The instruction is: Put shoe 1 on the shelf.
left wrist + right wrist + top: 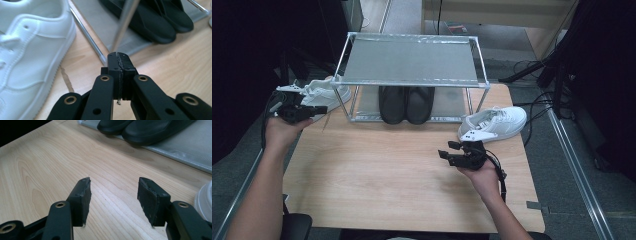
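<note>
The left hand-held gripper (119,65) is shut tight on nothing; open it wide before grabbing the white shoe (30,55) at nine o'clock.

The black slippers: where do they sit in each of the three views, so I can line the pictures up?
High view: the black slippers stand side by side on the bottom shelf of the metal rack, centre of the picture.
Left gripper view: upper right, behind a rack leg, beyond the shut left gripper.
Right gripper view: top edge, right of centre, on the grey shelf.
Shared landmark: the rack's grey bottom shelf.
</note>
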The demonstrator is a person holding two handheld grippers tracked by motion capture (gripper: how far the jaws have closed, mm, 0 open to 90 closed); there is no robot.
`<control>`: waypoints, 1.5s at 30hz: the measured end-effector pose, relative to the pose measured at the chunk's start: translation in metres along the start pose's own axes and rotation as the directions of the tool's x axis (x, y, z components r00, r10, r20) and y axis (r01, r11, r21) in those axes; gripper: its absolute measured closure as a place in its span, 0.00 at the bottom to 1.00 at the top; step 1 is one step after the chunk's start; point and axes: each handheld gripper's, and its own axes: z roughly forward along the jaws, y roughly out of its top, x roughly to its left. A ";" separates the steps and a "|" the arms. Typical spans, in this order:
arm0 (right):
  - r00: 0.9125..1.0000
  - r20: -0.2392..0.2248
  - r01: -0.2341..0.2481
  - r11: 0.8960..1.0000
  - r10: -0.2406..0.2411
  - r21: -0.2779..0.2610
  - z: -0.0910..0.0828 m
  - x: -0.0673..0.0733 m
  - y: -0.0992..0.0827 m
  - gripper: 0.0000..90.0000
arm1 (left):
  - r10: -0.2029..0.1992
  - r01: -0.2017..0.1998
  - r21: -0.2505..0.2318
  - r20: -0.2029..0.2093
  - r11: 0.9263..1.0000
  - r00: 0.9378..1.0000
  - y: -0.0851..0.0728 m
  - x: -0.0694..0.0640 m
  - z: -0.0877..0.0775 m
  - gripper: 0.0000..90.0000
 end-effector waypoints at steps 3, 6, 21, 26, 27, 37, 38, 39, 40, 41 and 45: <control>1.000 0.007 0.005 1.000 -0.005 -0.001 -0.002 0.001 -0.001 0.51 | 0.010 -0.010 -0.002 -0.019 1.000 1.000 0.011 0.006 0.001 1.00; 1.000 0.013 0.003 1.000 -0.003 -0.002 -0.004 0.002 -0.003 0.51 | 0.011 -0.011 -0.003 -0.047 1.000 0.999 0.022 0.014 0.004 1.00; 0.999 0.037 -0.014 1.000 0.014 0.000 -0.012 0.000 -0.012 0.51 | -0.066 0.065 -0.014 -0.155 0.998 0.986 0.050 0.061 0.018 1.00; 0.999 0.043 -0.022 1.000 0.022 0.006 -0.013 0.000 -0.015 0.51 | -0.091 0.093 -0.002 -0.186 0.996 0.978 0.051 0.075 0.026 1.00; 0.999 0.042 -0.024 1.000 0.023 0.008 -0.013 0.000 -0.015 0.51 | -0.101 0.101 -0.010 -0.201 0.995 0.975 0.050 0.079 0.027 1.00; 0.998 0.052 -0.042 0.999 0.041 0.016 -0.013 -0.002 -0.018 0.51 | -0.153 0.163 0.024 -0.234 0.986 0.960 0.034 0.099 0.041 1.00; 0.998 0.051 -0.047 0.999 0.046 0.021 -0.012 -0.002 -0.019 0.51 | -0.157 0.166 0.017 -0.228 0.986 0.961 0.033 0.099 0.041 1.00; 0.998 0.052 -0.045 0.999 0.044 0.023 -0.012 -0.002 -0.019 0.51 | -0.165 0.173 0.014 -0.223 0.985 0.961 0.033 0.100 0.041 1.00; 0.998 0.053 -0.041 0.999 0.039 0.024 -0.011 -0.002 -0.019 0.51 | -0.166 0.175 0.019 -0.224 0.984 0.960 0.033 0.100 0.041 1.00; 0.998 0.051 -0.041 0.999 0.040 0.027 -0.011 -0.001 -0.020 0.51 | -0.157 0.168 0.030 -0.217 0.985 0.963 0.034 0.099 0.041 1.00; 0.999 0.045 -0.031 0.999 0.030 0.028 -0.011 0.001 -0.019 0.51 | -0.155 0.170 0.065 -0.191 0.983 0.969 0.037 0.093 0.044 1.00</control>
